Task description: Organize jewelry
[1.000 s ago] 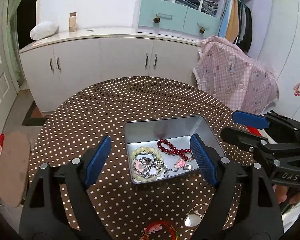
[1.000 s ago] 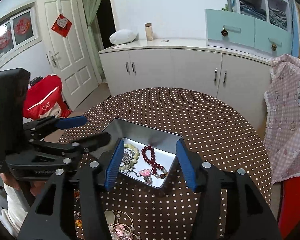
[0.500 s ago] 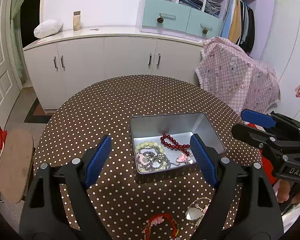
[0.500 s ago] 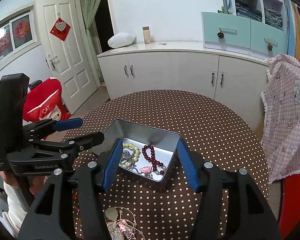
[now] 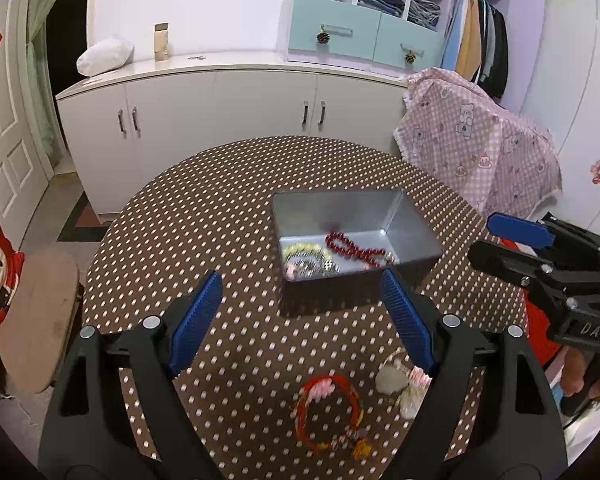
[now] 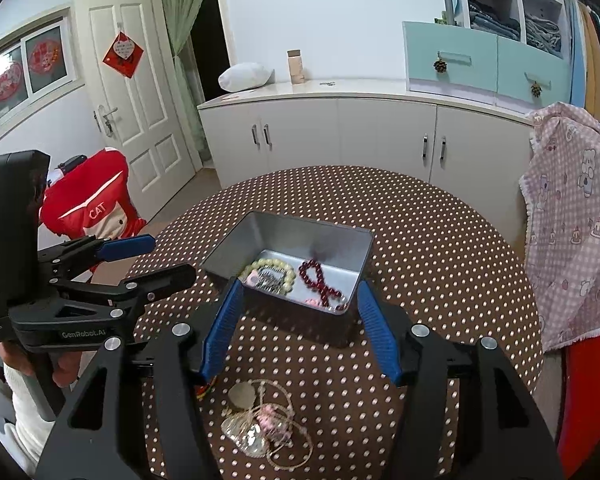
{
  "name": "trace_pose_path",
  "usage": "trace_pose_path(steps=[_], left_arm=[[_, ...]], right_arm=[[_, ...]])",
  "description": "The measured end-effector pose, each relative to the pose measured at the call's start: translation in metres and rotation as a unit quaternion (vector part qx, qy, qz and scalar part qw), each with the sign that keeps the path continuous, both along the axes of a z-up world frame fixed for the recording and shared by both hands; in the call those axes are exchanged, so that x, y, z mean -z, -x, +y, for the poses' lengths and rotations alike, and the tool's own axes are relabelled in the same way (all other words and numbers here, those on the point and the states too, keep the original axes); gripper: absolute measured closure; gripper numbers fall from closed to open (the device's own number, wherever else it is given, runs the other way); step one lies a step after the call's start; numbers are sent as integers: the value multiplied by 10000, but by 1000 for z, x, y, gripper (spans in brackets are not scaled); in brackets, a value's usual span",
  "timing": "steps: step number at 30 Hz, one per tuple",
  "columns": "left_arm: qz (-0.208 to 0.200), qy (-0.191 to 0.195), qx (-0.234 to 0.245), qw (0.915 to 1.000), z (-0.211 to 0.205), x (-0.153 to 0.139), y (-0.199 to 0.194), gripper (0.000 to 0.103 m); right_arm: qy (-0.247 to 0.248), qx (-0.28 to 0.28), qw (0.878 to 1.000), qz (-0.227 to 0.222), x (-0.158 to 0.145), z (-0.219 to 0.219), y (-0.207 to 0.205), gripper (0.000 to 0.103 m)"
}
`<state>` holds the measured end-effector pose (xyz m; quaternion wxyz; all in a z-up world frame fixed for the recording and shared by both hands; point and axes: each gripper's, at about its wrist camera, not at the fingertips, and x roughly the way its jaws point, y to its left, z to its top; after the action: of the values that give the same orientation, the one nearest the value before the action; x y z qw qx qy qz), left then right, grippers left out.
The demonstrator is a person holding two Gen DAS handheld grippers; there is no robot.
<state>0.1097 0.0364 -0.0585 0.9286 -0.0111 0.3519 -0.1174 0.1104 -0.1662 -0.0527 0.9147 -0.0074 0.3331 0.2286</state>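
Observation:
A silver tin box (image 5: 414,236) (image 6: 236,244) sits on the polka-dot round table. It holds a dark red bead bracelet (image 5: 352,249) (image 6: 320,280), a pale bead bracelet (image 5: 300,249) (image 6: 268,264) and silver chains. On the table near me lie a red and orange string bracelet (image 5: 328,412) and a pale shell necklace heap (image 5: 396,380) (image 6: 260,420). My left gripper (image 5: 304,320) is open and empty, held above the table in front of the box. My right gripper (image 6: 298,328) is open and empty, just before the box's near wall.
The brown dotted table (image 5: 204,216) (image 6: 440,240) ends in a round edge. White cabinets (image 5: 220,104) stand behind it. A chair with a pink checked cloth (image 5: 476,152) (image 6: 572,240) is at the right. A red bag (image 6: 92,208) and a round stool (image 5: 36,320) are at the left.
Both grippers have pulled back and up from the box. The string bracelet and shell necklace on the near table now show more fully. Both stay open.

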Motion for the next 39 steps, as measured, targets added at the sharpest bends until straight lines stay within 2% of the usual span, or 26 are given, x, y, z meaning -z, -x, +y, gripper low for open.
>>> trace_pose_path(steps=[5,9,15,23,27,28,32,34,35,37,38,39], left_arm=[[79,-76,-84,9999,6,10,16,19],[139,-72,-117,9998,12,19,31,17],[276,-45,-127,9995,12,33,47,17],[448,7,11,9990,8,56,57,17],[480,14,89,9988,4,64,58,18],[482,-36,73,9988,3,66,58,21],[717,-44,-92,9974,3,77,54,45],[654,-141,-186,9976,3,77,55,54],[653,-179,-231,9974,3,76,55,67],[656,-195,-253,9973,4,75,54,75],[636,-151,-191,9977,6,74,53,86],[626,-133,-147,9978,6,74,54,91]], right_arm=[[-65,-3,10000,24,9,1,17,44],[-171,40,9998,127,22,1,28,38],[-110,10,9997,216,32,7,42,36],[-26,24,9997,252,44,12,58,21],[81,22,9994,349,54,15,59,20],[77,20,9993,374,56,15,59,20],[61,31,9989,473,63,14,59,20],[62,44,9987,499,65,14,60,20],[62,46,9987,509,66,13,60,20],[54,50,9986,523,67,12,60,20],[52,55,9986,525,67,12,60,20],[48,54,9986,524,67,11,59,20]])
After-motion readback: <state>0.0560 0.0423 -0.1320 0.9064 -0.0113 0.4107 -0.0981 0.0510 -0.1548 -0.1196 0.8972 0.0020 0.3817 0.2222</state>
